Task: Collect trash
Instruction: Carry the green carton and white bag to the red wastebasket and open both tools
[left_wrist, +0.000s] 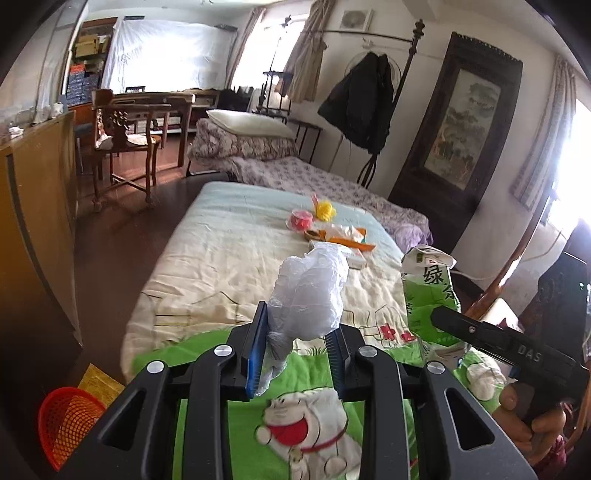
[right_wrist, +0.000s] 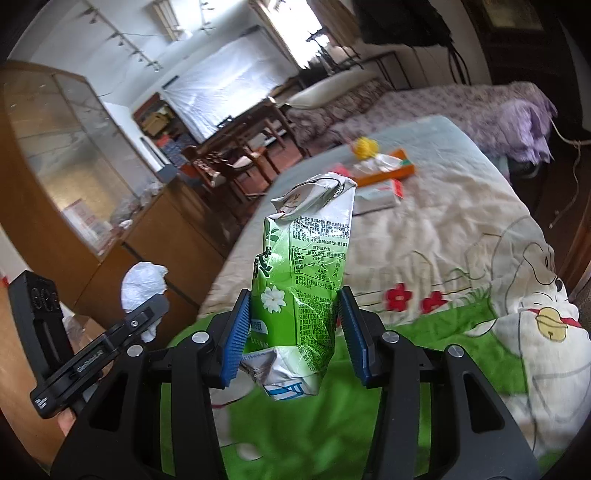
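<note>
Left gripper (left_wrist: 297, 354) clamped on a crumpled plastic bag (left_wrist: 308, 291) at centre frame, right gripper (right_wrist: 293, 332) clamped on a crushed green carton (right_wrist: 301, 273) at centre, more litter (left_wrist: 340, 234) on the bed (left_wrist: 207, 266) above, red basket (left_wrist: 68, 421) lower left.

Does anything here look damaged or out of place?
Yes. The green drink carton in the right gripper is crushed and dented, its top torn open. More litter, like an orange wrapper, lies scattered on the bed, where trash doesn't belong.

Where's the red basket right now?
The red basket sits on the floor at the lower left of the left wrist view, left of the bed, beside a yellow packet.
</note>
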